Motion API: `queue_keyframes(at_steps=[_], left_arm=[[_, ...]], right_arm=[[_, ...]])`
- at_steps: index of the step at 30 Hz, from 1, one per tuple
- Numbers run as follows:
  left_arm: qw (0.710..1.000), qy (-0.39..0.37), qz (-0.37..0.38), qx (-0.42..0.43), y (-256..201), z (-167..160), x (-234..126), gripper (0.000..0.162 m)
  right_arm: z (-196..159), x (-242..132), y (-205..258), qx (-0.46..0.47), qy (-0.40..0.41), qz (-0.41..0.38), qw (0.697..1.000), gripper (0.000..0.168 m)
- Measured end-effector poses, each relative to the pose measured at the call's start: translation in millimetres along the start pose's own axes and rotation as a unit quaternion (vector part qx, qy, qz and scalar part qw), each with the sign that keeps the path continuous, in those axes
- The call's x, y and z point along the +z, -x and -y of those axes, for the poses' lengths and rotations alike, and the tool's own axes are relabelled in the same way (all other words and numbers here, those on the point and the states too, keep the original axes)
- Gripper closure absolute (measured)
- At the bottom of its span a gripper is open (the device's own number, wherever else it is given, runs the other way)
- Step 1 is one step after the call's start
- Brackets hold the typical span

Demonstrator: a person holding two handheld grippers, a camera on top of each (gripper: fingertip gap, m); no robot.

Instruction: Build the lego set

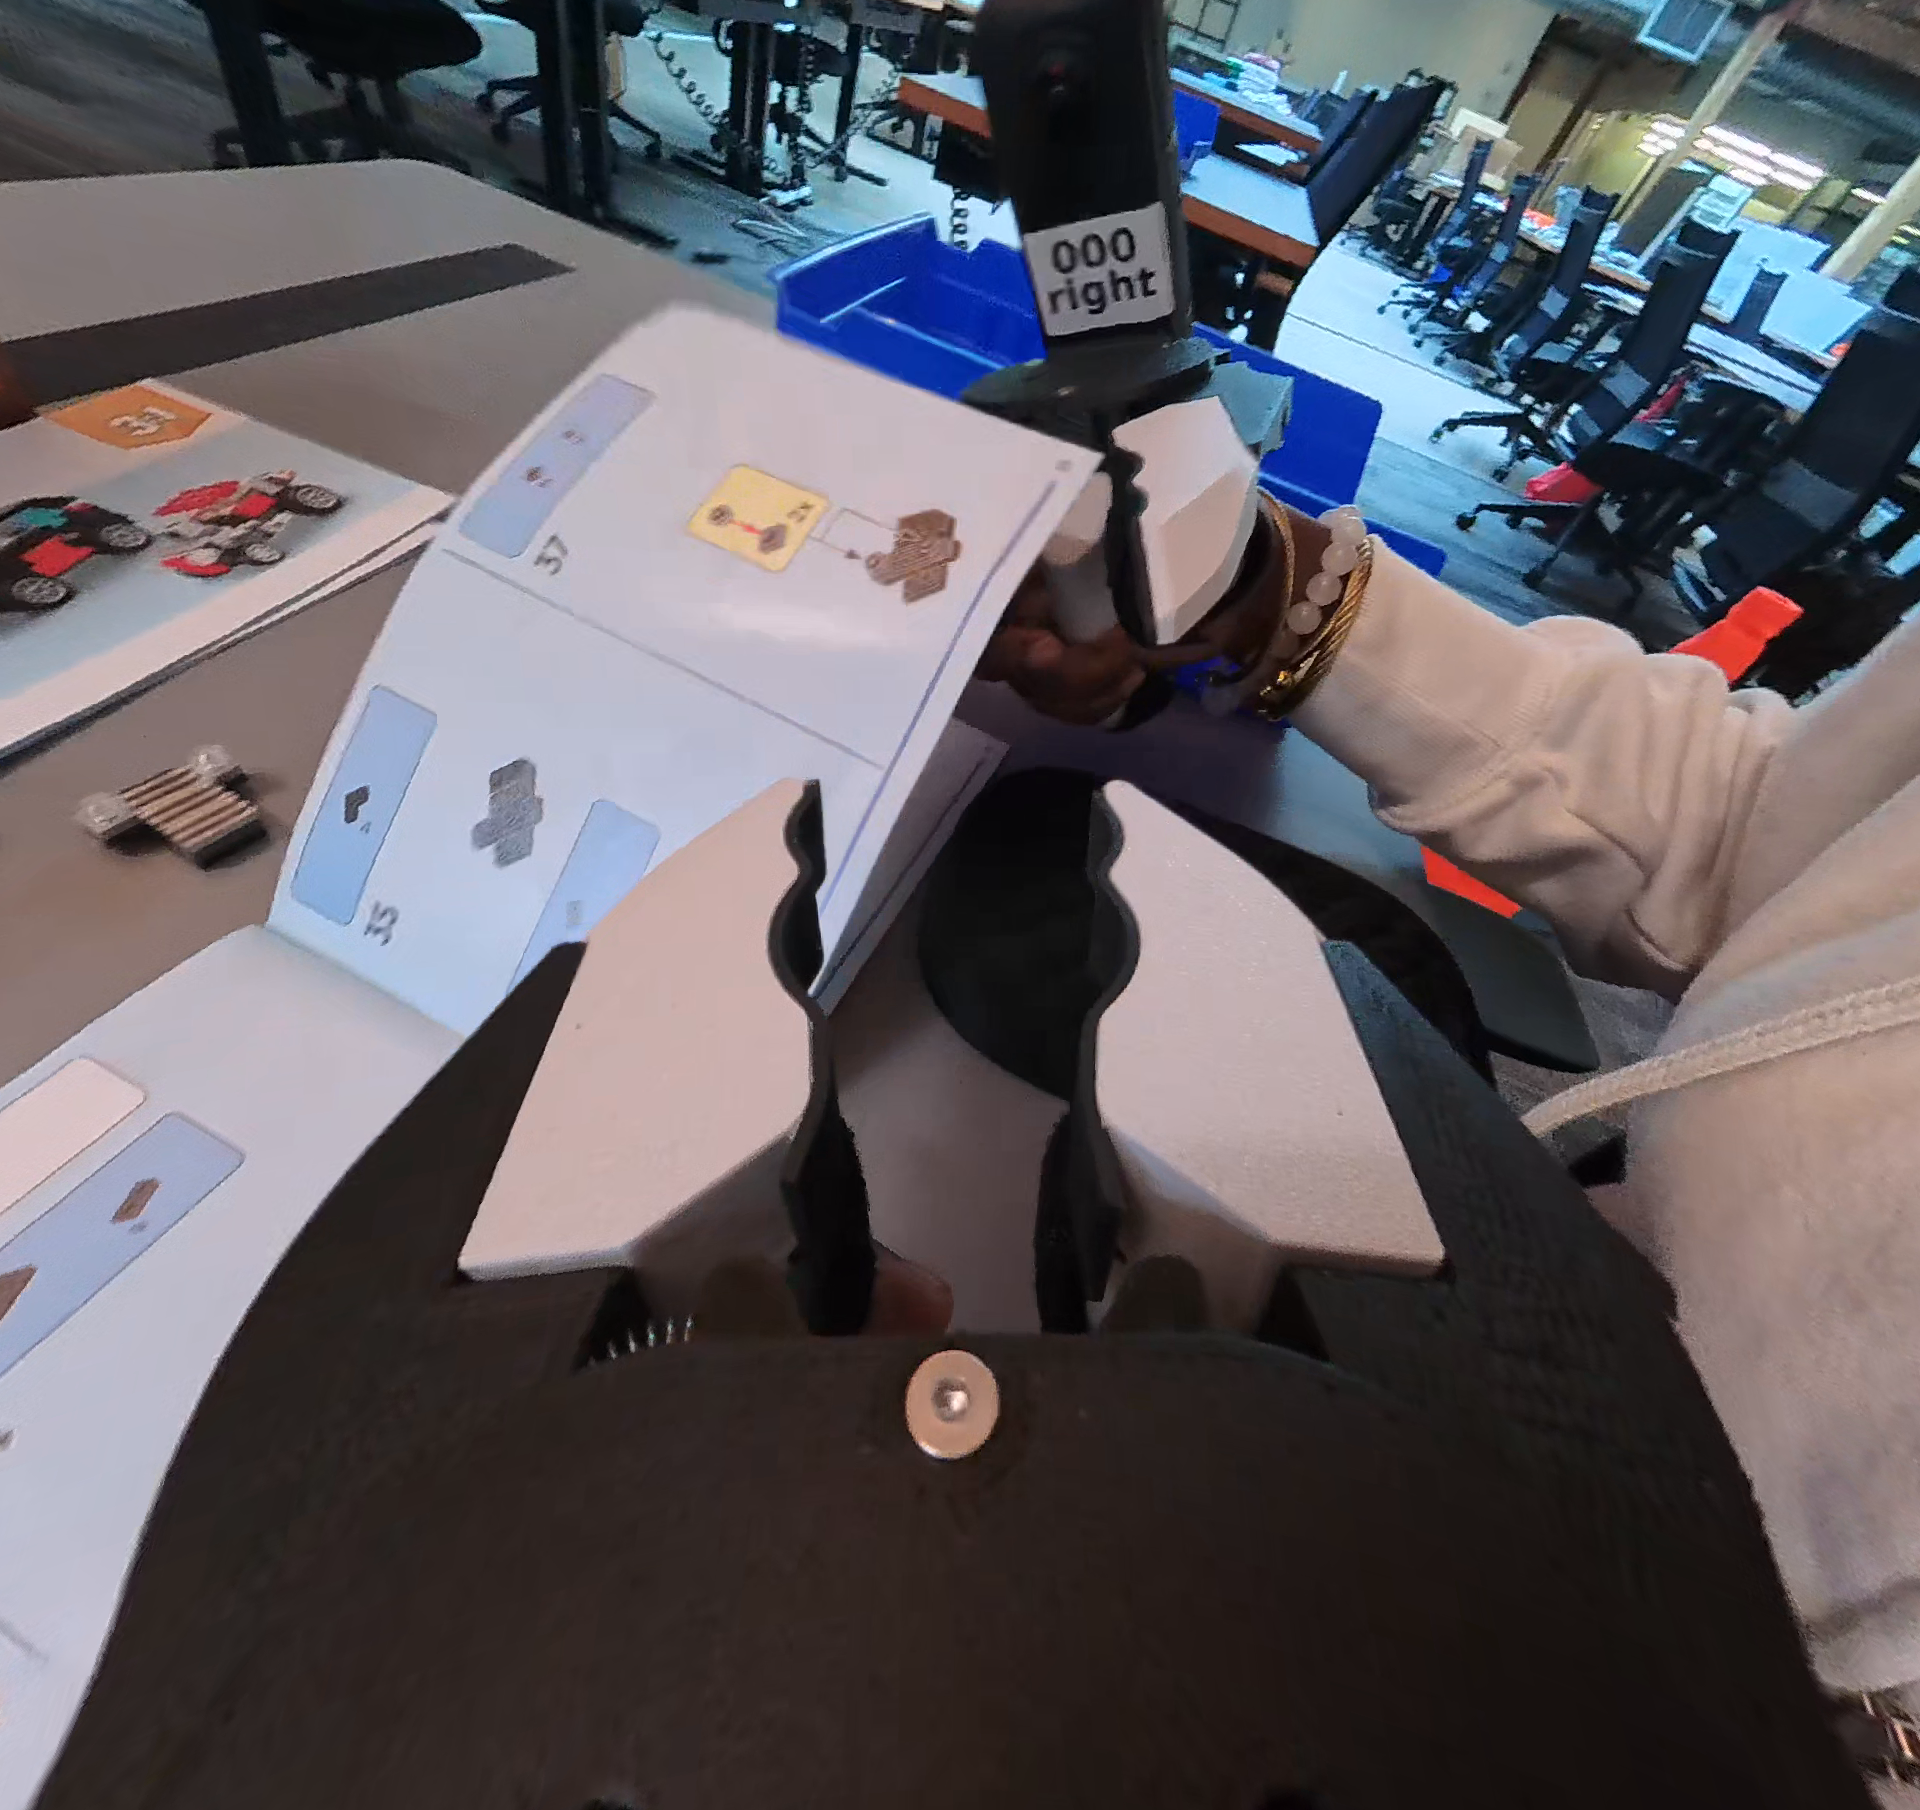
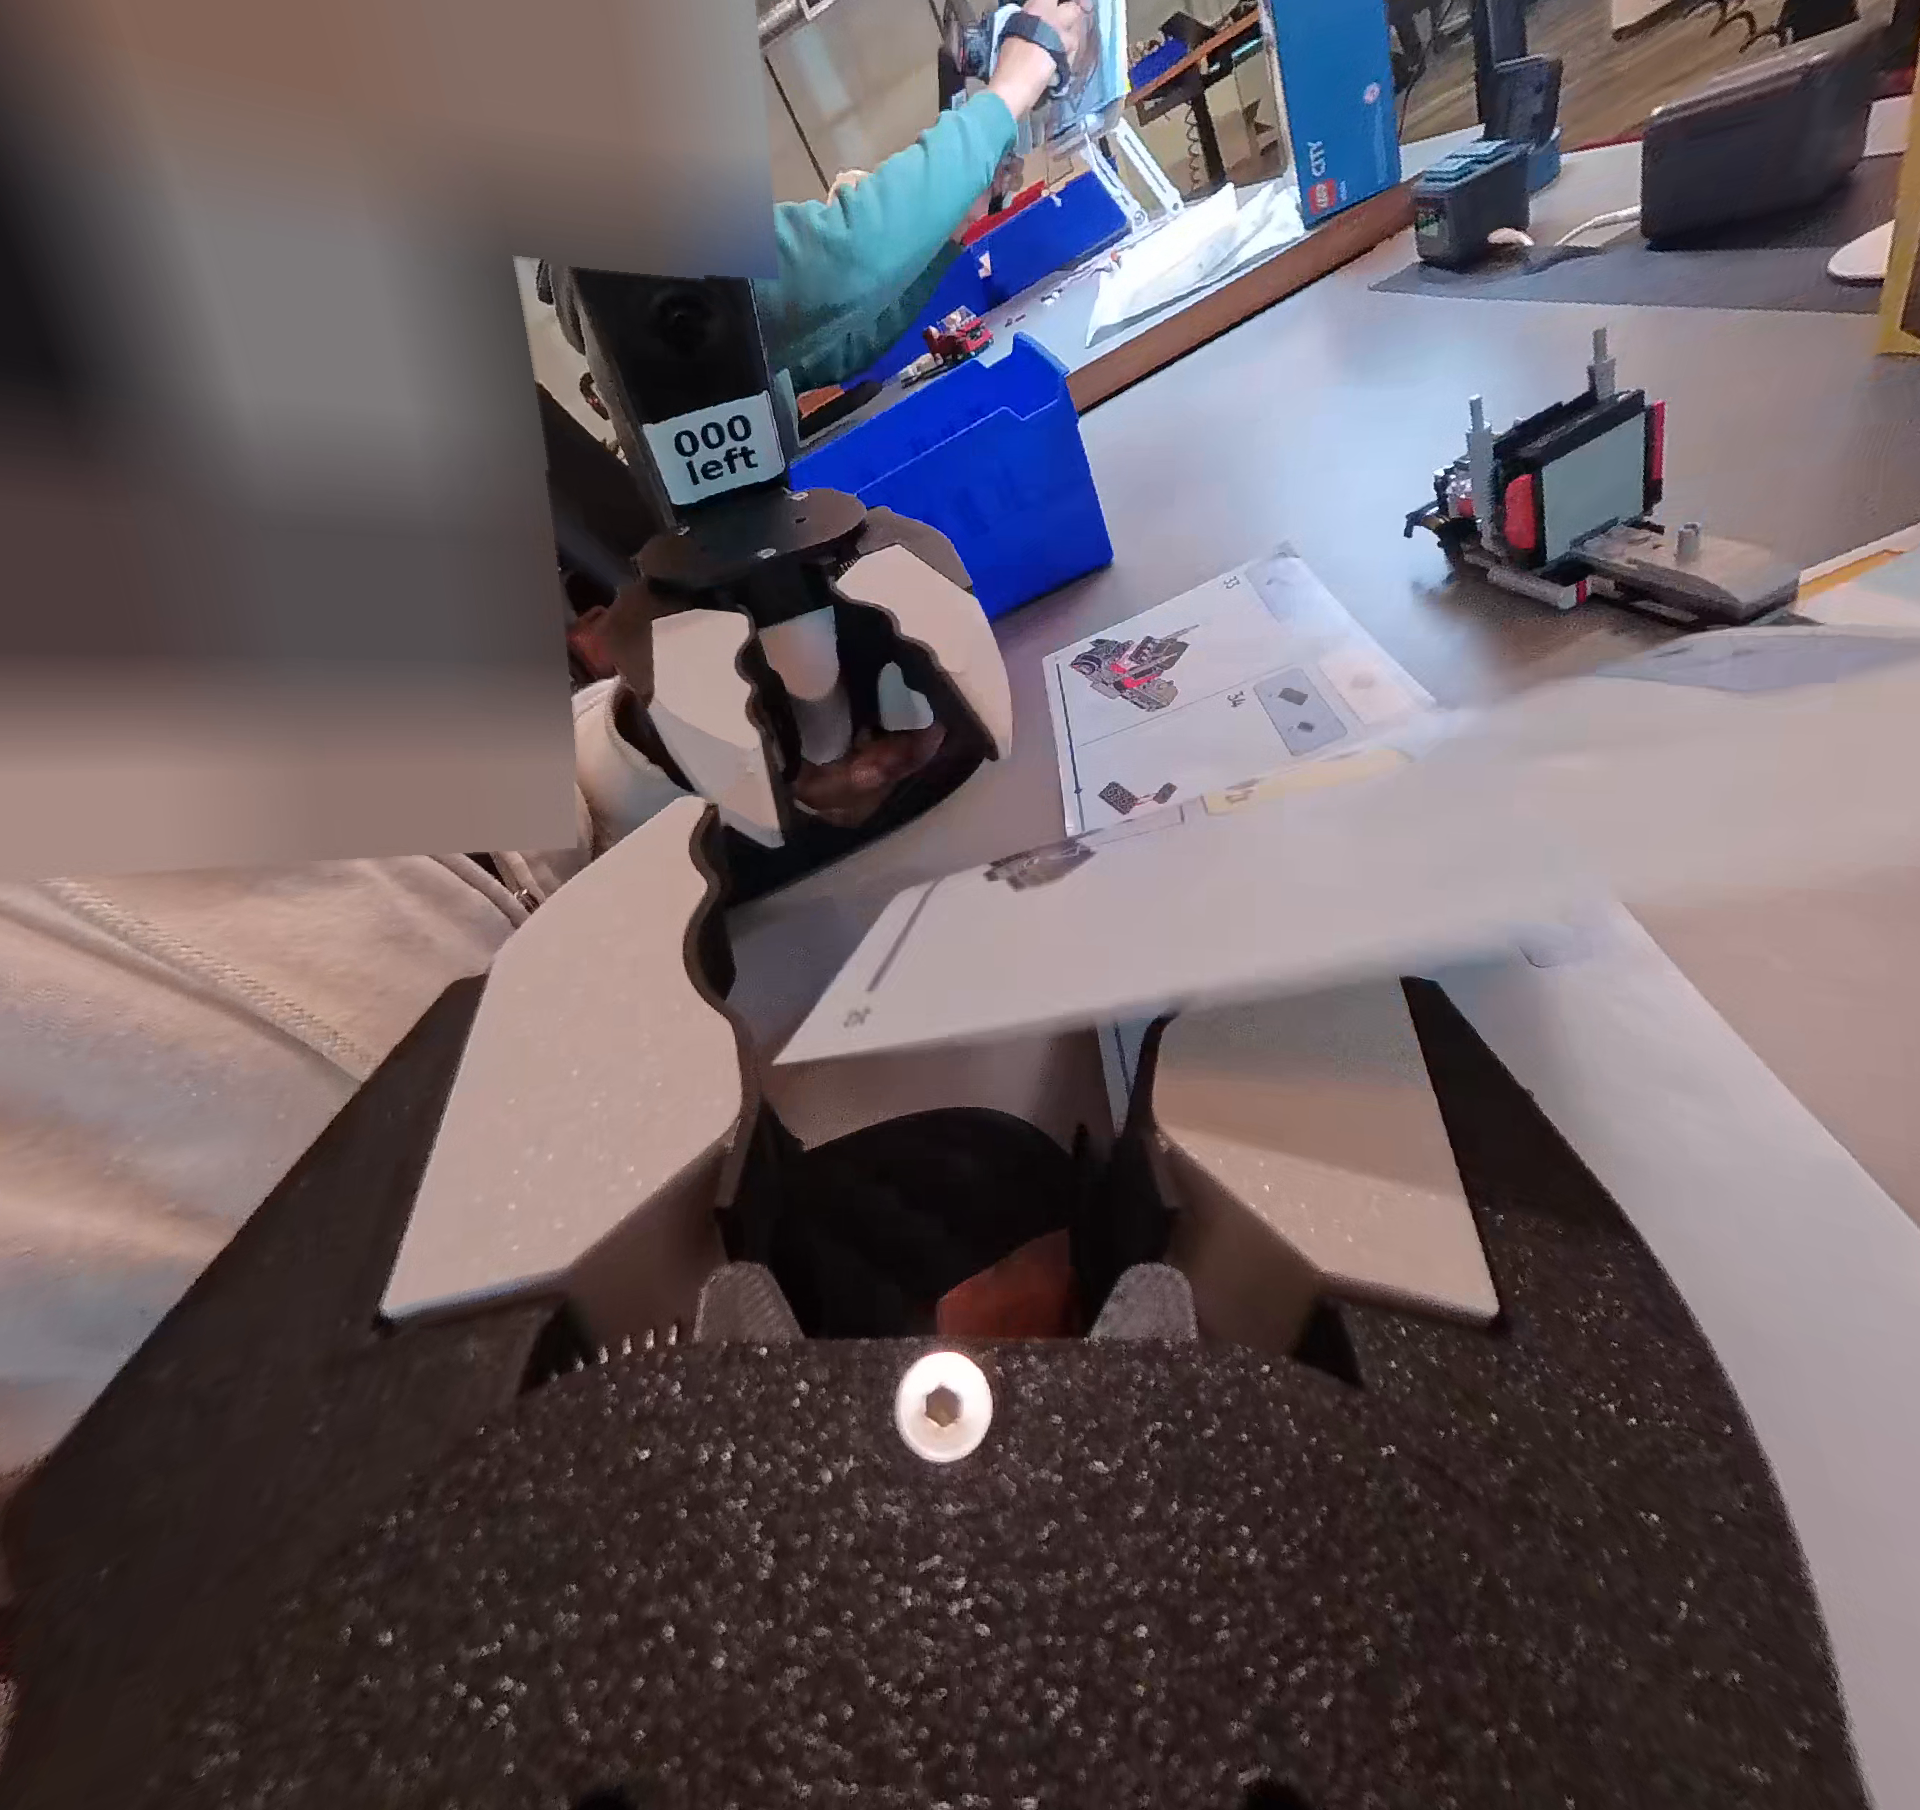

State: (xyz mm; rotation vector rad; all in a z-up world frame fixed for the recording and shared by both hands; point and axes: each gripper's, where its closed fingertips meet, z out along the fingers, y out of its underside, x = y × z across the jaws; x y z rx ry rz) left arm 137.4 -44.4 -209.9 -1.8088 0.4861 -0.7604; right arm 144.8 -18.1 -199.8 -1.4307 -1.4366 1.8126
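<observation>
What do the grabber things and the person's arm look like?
Each gripper has two white angular fingers with wavy black inner edges, on a rough black base with a silver screw. A black camera post with a white label tops each. The person wears a cream sleeve, a white bead bracelet and gold bangles.

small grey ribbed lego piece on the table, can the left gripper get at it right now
Probably not straight away: the lifted page of the booklet sits between the left gripper and the grey lego piece.

- Grey table (image 1: 208,233) fills the left of the left wrist view.
- Open instruction booklet (image 1: 156,1085) lies at lower left.
- Small grey lego piece (image 1: 177,810) at mid-left.
- Blue bin (image 2: 977,493) and partly built lego model (image 2: 1579,503) at upper right of the right wrist view.
</observation>
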Motion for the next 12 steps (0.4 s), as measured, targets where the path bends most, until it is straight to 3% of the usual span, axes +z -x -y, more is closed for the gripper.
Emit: queue_keyframes(at_steps=[6,12], left_arm=[[0.997,0.038,0.06,-0.016,24.2,-13.6,-15.1,0.113],[0.996,0.037,0.075,-0.033,30.2,-12.8,-22.2,0.114]], right_arm=[[-4.4,2.2,-1.2,-0.008,0.017,-0.002,1.0,0.088],[-7.7,8.5,0.2,-0.011,0.037,0.003,0.999,0.089]])
